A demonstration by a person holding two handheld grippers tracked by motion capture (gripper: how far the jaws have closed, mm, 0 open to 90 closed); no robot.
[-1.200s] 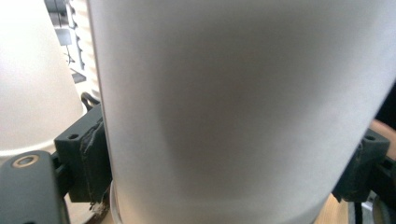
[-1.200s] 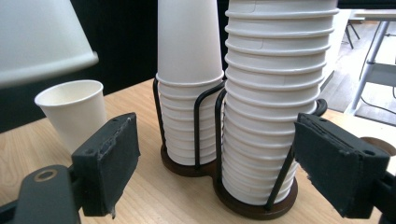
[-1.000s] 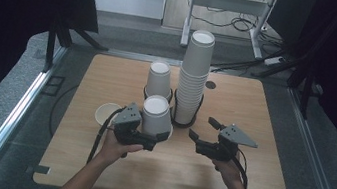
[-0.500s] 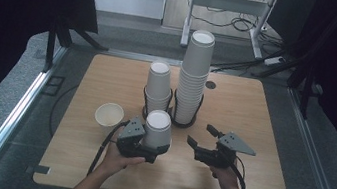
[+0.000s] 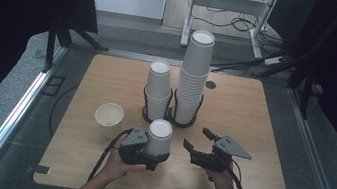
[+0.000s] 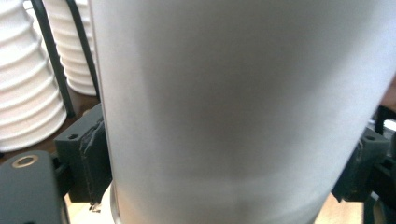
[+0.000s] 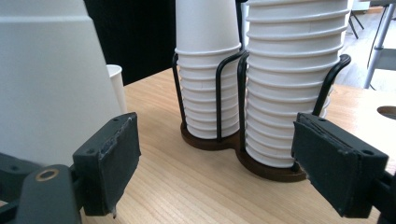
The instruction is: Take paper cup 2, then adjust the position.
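My left gripper (image 5: 154, 149) is shut on an upside-down white paper cup (image 5: 160, 136) in front of the cup holder. In the left gripper view the cup (image 6: 243, 107) sits between both pads (image 6: 88, 158). My right gripper (image 5: 197, 138) stands open to the right of it, nothing between its fingers. In the right gripper view its jaws (image 7: 215, 172) frame the holder, with the held cup (image 7: 51, 84) at the left. A short stack of cups (image 5: 158, 90) and a tall stack (image 5: 194, 78) stand upside down in a black wire holder (image 5: 168, 118).
A single upright paper cup (image 5: 109, 120) stands on the wooden table (image 5: 255, 112) to the left of my left hand. A small round hole (image 5: 210, 85) lies in the tabletop right of the tall stack. Dark floor and metal rails surround the table.
My left gripper has come down and back toward the table's front edge with the cup in it. The right gripper has stayed where it was.
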